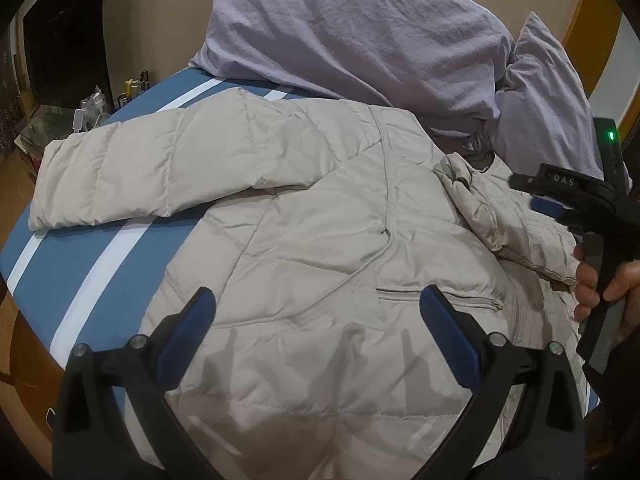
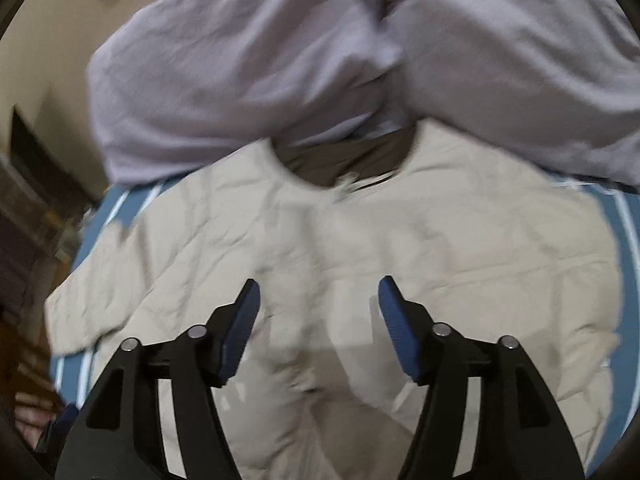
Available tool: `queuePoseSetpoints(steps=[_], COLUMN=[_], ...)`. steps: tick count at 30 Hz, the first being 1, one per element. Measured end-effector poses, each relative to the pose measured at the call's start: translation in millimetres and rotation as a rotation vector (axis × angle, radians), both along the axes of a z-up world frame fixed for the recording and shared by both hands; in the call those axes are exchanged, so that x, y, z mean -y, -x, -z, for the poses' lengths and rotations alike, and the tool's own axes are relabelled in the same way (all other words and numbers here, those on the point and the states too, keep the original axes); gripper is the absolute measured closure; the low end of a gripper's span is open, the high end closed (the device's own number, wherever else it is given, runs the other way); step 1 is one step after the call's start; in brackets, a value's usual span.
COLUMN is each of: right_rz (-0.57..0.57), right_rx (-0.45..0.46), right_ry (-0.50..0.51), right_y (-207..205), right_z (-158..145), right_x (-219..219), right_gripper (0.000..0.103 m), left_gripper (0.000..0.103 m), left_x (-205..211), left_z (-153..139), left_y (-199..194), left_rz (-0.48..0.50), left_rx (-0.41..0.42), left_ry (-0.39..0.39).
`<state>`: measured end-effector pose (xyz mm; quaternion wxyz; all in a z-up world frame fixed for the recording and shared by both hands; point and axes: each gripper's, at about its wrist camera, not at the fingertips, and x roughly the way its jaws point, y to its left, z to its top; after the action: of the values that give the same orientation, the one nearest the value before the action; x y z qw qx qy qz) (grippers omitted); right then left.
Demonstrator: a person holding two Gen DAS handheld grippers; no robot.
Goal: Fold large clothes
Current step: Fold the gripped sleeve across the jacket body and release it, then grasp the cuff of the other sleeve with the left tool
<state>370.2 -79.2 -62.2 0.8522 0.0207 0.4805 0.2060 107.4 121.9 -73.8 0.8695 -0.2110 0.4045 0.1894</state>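
Note:
A beige quilted puffer jacket point(image 1: 312, 248) lies spread on a blue bed with white stripes point(image 1: 80, 264). Its left sleeve point(image 1: 132, 168) stretches out to the left. The collar area point(image 1: 476, 176) is bunched at the right. My left gripper point(image 1: 316, 304) is open and empty, hovering above the jacket's lower body near a zip pocket point(image 1: 440, 300). My right gripper point(image 2: 318, 292) is open and empty above the jacket's chest point(image 2: 360, 232), below the dark neck opening point(image 2: 348, 160); it also shows at the right edge of the left wrist view point(image 1: 532, 192), held by a hand. The right wrist view is blurred.
Lilac pillows point(image 1: 360, 32) are piled at the head of the bed, touching the jacket's collar side; they also fill the top of the right wrist view point(image 2: 280, 60). A cluttered low table point(image 1: 80, 116) stands beyond the bed's left corner. The bed edge drops off at left.

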Motion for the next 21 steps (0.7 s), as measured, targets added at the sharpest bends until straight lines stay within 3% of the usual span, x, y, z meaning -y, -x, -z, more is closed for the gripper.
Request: queuePoseSetpoints(steps=[6, 17, 21], right_rz=[0.145, 0.121, 0.126], right_rx=[-0.031, -0.026, 0.008], right_ry=[0.092, 0.208, 0.266], right_y=[-15.9, -8.0, -5.4], right_z=[26.3, 59.2, 71.6], right_x=[29.8, -3.6, -11.7], right_gripper=[0.028, 0.002, 0.001], left_gripper=[0.002, 0.002, 0.002], left_x=[-6.2, -37.9, -53.2], left_z=[-0.5, -3.0, -3.5], left_y=[-1.5, 7.8, 10.3], left_rz=[-0.004, -0.077, -0.116], left_rx=[0.005, 0.011, 0.011], left_ry=[0.014, 0.022, 0.019])
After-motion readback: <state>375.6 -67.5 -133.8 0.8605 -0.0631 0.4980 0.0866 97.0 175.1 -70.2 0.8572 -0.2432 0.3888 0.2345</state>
